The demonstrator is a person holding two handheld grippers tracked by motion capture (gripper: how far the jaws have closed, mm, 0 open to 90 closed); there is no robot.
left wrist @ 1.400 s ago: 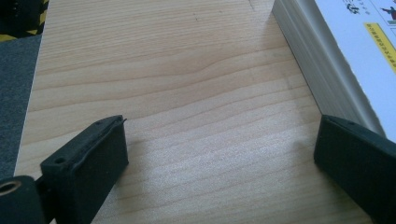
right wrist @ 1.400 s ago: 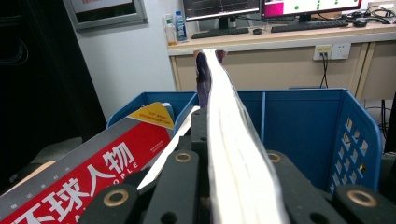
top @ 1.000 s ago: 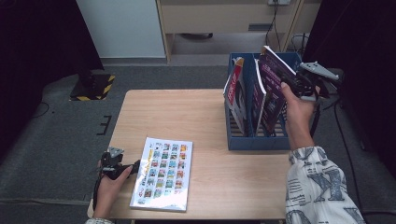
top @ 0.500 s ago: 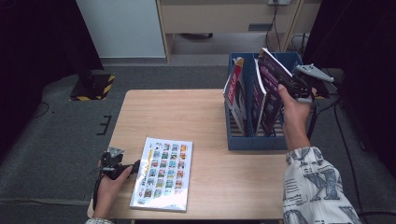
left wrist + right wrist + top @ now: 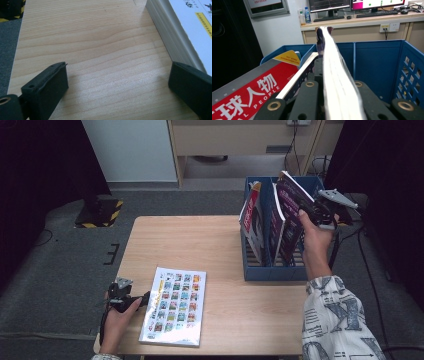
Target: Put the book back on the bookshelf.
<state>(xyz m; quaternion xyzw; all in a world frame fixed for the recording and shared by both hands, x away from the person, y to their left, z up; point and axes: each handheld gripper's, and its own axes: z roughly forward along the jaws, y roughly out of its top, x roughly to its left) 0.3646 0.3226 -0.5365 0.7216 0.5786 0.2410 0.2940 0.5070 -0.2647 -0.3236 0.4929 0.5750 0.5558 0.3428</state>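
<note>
A picture book with a grid of small coloured tiles on its cover lies flat near the table's front edge. My left gripper rests on the wood just left of it, jaws open and bare, with the book's page edge beside the right jaw. My right gripper is shut on a purple magazine, held tilted over the blue file rack. In the right gripper view the magazine's white page edges run up between the jaws. A red magazine stands in the rack's left slot.
The rack stands at the table's right edge, its dividers forming slots. The red magazine leans beside the held one. Bare wood stretches between the book and the rack. A desk with monitors stands beyond the rack.
The right hand with the purple magazine has drifted slightly left and down over the rack. The left gripper and the book have stayed put.
</note>
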